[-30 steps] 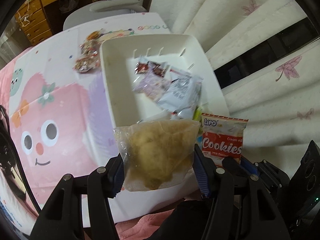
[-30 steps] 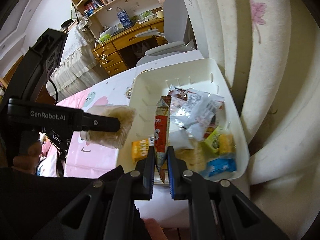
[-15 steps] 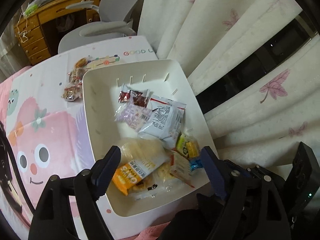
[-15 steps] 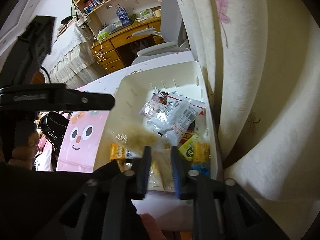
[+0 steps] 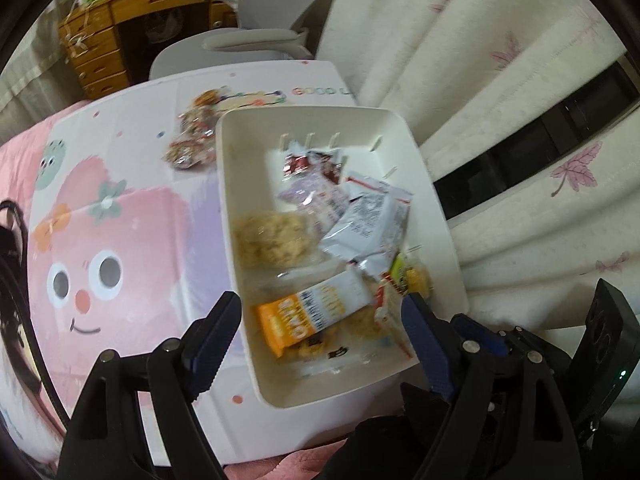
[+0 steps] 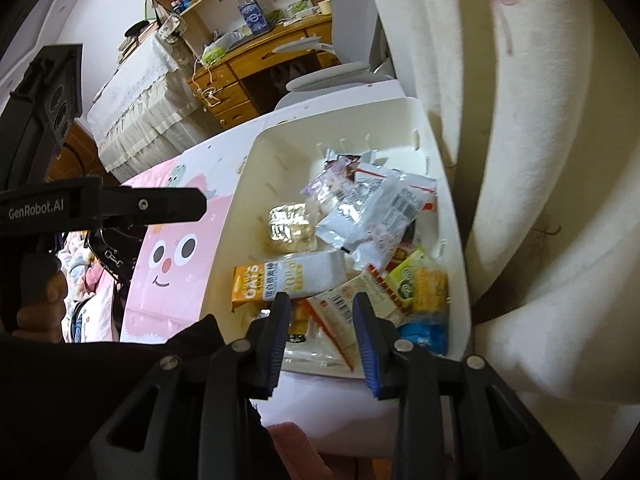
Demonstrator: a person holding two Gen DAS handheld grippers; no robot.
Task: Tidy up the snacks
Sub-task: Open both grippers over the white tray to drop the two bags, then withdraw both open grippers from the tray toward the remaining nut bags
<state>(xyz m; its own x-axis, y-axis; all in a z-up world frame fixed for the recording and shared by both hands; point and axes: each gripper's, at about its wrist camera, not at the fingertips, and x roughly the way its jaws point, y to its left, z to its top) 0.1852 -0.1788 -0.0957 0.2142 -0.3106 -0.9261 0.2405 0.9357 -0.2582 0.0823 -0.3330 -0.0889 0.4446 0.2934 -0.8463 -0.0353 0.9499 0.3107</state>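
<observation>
1. Left gripper: we record its jaws spread wide with nothing gripped; it hangs over the near end of the bin, one finger outside the left wall.
2. Right gripper: we note its jaws opening, pads clear of any packet, poised above the near end of the bin with a red-striped white packet lying below the gap, not pinched.
3. White bin: we find it on the counter, close to the curtain, holding all the items in entries 4 to 7.
4. Clear bag with a pale crumbly bun: we list it against the left wall, mid-bin, lying loose.
5. Orange-and-white oat bar packet: just nearer than the bun bag, lying across other packets.
6. Silver-white sachet: centre-right, overlapping a lilac packet and a dark red wrapper toward the far end.
7. Yellow-green packet and blue packet: near right corner.
8. Loose wrapped snacks: we count a small cluster outside the bin, beside its far left corner.
9. Counter: covered by a pink cartoon-face mat.
10. Curtain: cream, with pink leaf print, to the right of the bin.
</observation>
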